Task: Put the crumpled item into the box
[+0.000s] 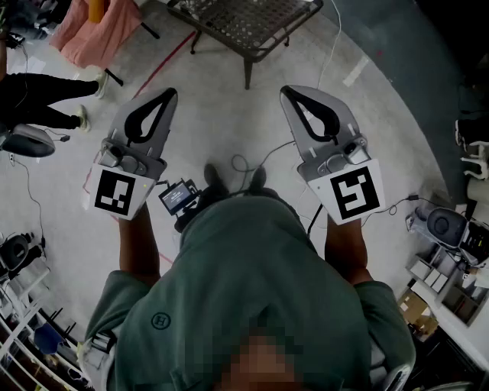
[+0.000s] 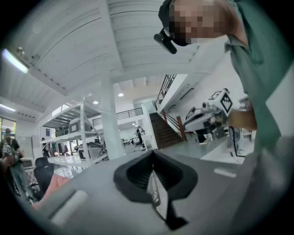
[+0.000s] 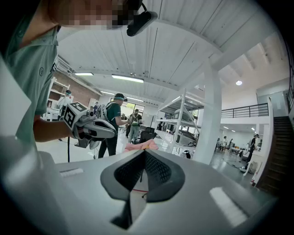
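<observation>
Two grippers are held out by a person in a green shirt [image 1: 252, 290] over a grey floor [image 1: 221, 122], and both point toward a black mesh table [image 1: 244, 23] at the far edge of the head view. The left gripper [image 1: 170, 92] hangs on the near side of the table, off its left corner. Its jaws are pressed together at the tips with nothing between them. The right gripper [image 1: 284, 88] hangs on the near side too, off the table's right half. Its own view shows its jaws also meeting at the tips and holding nothing. The table's front leg [image 1: 248, 75] stands between the two gripper tips, a little beyond them.

Left of the table, well apart from both grippers, a pink crumpled cloth [image 1: 99, 30] is draped over a support that I cannot make out. Neither gripper touches it. In the right gripper view the same cloth shows just above the closed tips, far behind them. I cannot tell where the box is.

A red line [image 1: 164, 65] runs along the floor from the table's left leg toward the left gripper. Farther left of the table than the cloth, a bystander's legs in black trousers [image 1: 46, 103] reach in from the edge.
</observation>
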Tool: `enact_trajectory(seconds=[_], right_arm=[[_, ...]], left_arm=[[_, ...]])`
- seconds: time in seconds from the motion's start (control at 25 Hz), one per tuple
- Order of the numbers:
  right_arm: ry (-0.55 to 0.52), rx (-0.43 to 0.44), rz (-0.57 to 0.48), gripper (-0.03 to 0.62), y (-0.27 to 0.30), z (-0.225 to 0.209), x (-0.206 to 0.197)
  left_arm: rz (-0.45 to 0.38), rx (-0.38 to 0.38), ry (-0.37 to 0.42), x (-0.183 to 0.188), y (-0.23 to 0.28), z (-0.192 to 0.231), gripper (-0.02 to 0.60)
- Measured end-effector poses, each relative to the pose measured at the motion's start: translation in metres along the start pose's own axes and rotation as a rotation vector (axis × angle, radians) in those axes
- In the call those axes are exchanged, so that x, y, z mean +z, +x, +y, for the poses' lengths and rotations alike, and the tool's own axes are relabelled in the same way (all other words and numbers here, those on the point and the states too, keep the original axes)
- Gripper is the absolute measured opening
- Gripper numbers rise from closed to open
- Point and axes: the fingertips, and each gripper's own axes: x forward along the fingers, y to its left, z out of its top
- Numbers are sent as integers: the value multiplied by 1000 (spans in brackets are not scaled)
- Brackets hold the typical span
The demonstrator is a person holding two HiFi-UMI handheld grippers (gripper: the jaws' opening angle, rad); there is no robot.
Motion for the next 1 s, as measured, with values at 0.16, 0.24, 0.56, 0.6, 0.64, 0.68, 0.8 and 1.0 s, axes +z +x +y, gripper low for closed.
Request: enact_trajectory(seconds=[0.16, 0.24, 0.56, 0.6, 0.64, 0.68, 0.8, 1.0], right_arm=[[0, 0, 3, 6, 4, 1, -3], [0, -1, 5, 5, 8, 3, -3], [9, -22, 7, 6, 26, 12, 2], [14, -28, 4, 6, 29, 13, 2], [21, -34, 0, 6, 31, 14, 3], [27, -41, -4, 6, 34, 14, 3], [37, -68, -11, 8, 41, 14, 6], [13, -104, 4, 12, 56, 13, 8]], left_arm=[[0, 4, -1, -4, -1, 4, 3], [0, 3, -1, -6, -3, 8, 3], [-1, -12, -9, -14, -13, 26, 3], [-2, -16, -10, -16, -14, 30, 3], [-3, -20, -10, -18, -15, 32, 4], [-5, -24, -11, -19, -16, 35, 4], [-7, -37, -13, -24, -20, 45, 3], [-18, -55, -15, -28, -26, 67, 3]])
